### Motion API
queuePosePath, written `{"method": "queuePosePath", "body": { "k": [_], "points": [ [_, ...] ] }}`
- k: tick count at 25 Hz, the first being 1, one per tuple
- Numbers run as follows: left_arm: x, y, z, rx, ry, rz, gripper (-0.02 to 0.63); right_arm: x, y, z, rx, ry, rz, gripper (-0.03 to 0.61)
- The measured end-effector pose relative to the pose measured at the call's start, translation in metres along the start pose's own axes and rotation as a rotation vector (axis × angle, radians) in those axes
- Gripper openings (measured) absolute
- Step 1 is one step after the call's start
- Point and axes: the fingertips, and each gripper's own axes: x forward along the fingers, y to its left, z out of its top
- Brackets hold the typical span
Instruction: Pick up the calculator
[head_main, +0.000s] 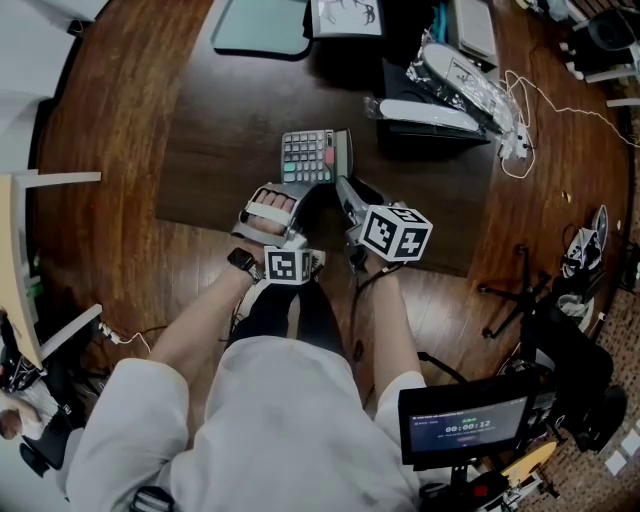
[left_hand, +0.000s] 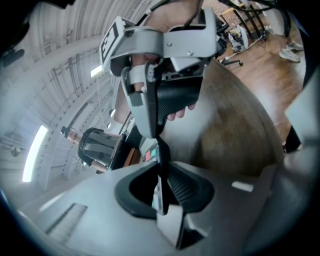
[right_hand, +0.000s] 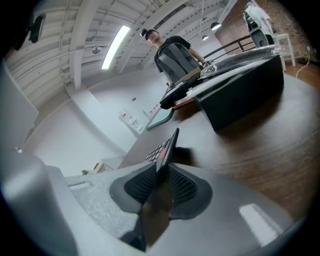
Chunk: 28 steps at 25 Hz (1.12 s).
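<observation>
Head view: left tongs (head_main: 303, 190) and right tongs (head_main: 345, 188) clench the thin, flat calculator (head_main: 315, 157) between ribbed pads (right_hand: 186, 189).

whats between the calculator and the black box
Only bare dark mat lies between the calculator and the black box; the head view shows it.

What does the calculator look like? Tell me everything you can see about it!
The flat, thin grey plastic calculator has rows of small keys, some green and red, and a darker strip along one side. The grey left gripper and grey right gripper both pinch its near edge, keys facing up, over the dark brown wooden table. Whether it touches the table is unclear.
</observation>
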Motion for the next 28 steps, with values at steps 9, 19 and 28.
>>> {"method": "queuePosePath", "body": {
  "k": [9, 19, 28],
  "points": [
    [0.007, 0.011, -0.003, -0.009, 0.039, 0.085, 0.169, -0.004, 0.009, 0.005, 0.144, -0.026, 0.023, 0.055],
    [0.026, 0.015, -0.016, 0.004, 0.144, 0.08, 0.224, -0.005, 0.016, 0.004, 0.226, -0.028, 0.045, 0.055],
    [0.027, 0.024, -0.02, 0.004, 0.13, 0.112, 0.107, -0.008, 0.021, 0.01, 0.209, -0.019, 0.076, 0.06]
  ]
}}
